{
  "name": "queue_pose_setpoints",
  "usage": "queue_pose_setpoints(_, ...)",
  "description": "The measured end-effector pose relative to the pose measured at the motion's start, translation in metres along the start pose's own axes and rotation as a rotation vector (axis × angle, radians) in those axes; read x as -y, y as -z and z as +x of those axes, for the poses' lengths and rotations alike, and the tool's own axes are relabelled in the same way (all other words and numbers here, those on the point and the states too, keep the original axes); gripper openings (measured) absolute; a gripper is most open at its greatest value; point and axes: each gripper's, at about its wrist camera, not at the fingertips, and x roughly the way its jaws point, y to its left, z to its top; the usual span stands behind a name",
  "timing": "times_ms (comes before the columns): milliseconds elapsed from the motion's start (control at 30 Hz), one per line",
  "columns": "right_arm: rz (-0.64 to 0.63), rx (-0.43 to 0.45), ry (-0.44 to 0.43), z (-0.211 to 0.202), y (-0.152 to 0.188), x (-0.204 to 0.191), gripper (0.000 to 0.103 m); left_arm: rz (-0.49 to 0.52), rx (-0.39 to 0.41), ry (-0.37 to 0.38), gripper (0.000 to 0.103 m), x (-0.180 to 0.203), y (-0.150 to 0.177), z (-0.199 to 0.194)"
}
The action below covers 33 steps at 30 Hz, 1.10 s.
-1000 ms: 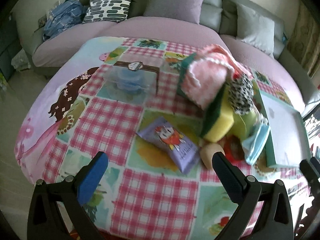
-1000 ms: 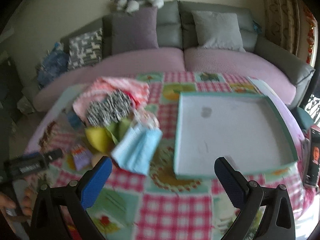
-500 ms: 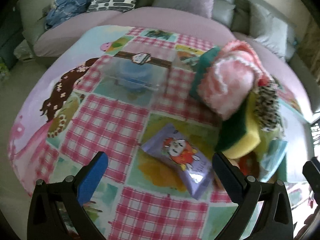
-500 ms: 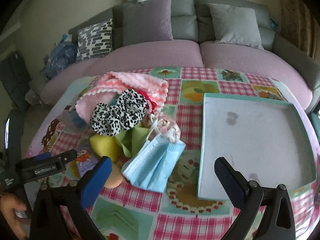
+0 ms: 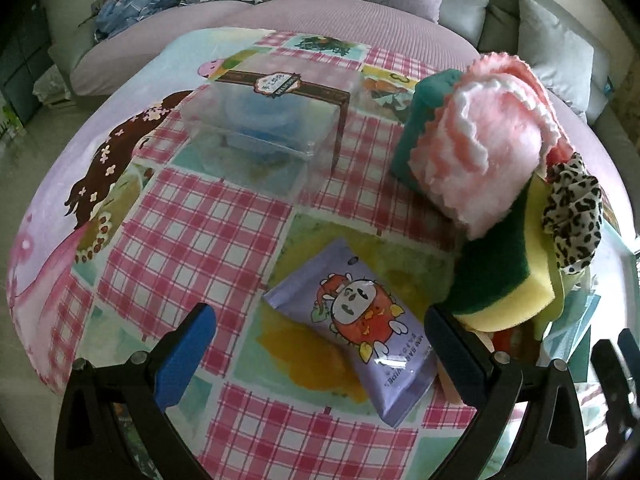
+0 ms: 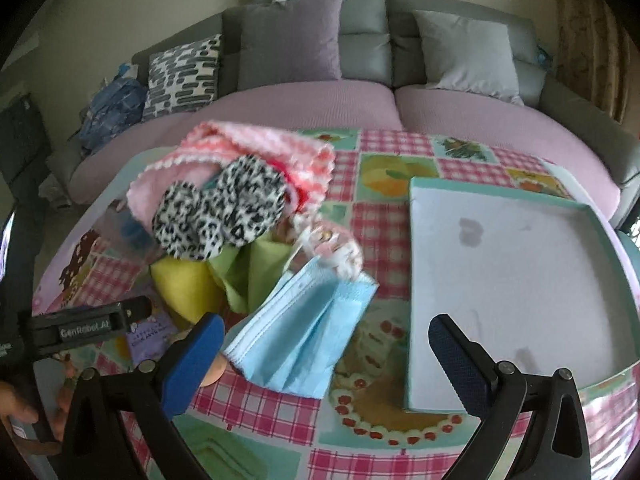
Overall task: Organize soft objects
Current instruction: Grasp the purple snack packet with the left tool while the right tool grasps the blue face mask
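Two sets of tongs are seen spread wide and empty above the surface covered by a pink-checked patchwork cloth (image 5: 188,240). The left tongs (image 5: 320,344) are poised low over a lilac foil wipes packet with a cartoon print (image 5: 356,320), which lies flat between the blue pads without being touched. The right tongs (image 6: 324,344) are held above a stack of pale blue pleated face masks (image 6: 308,332), also without contact.

Soft items are heaped together: a fluffy pink cloth (image 5: 488,152), a leopard-print scrunchie (image 6: 220,212), a yellow sponge with a green scouring side (image 5: 516,276) and a lime green cloth (image 6: 256,276). A shallow teal-rimmed white tray (image 6: 416,264) lies empty just right of the heap and is judged to be the destination.

Judgement for the step: the flat packet is best straddled across its narrow width, with the pads lowered until the foil edges are caught, then closed gently so it is not squeezed out. The masks are best pinched as a whole stack near a fold, so that single sheets are not peeled off.

Pose: both tools are tilted forward and downward. A hand (image 6: 24,416) is seen wrapped around the left tool's handle.
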Motion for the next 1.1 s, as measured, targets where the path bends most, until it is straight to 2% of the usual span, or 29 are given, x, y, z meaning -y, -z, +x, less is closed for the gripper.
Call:
queue_pose_setpoints(333,-0.023,-0.023,-0.027,0.012,0.007,-0.012,0.101,0.055,-0.033,-0.015,0.103,0.026,0.007,0.015)
queue_pose_setpoints(467,-0.022,-0.045,-0.024,0.020,0.009,-0.014,0.098,0.051,-0.038,-0.036,0.103,0.029,0.007,0.022)
queue_pose_setpoints(733,0.003,-0.096,-0.043,0.038,0.013,-0.012,0.094,0.040,-0.039,-0.026,0.102,0.027,0.007,0.029)
queue_pose_setpoints(933,0.037,-0.109,-0.060,0.043,0.015,-0.006,0.086,0.055,-0.021,-0.005,0.081,0.019,0.010,0.028)
queue_pose_setpoints(1067,0.050,-0.116,-0.067,0.046,0.015,-0.004,0.076,0.073,-0.009,-0.004,0.055,0.023,0.011,0.024)
queue_pose_setpoints(1100,0.057,-0.117,-0.071,0.047,0.015,-0.003,0.071,0.079,-0.004,-0.008,0.049,0.025,0.011,0.022)
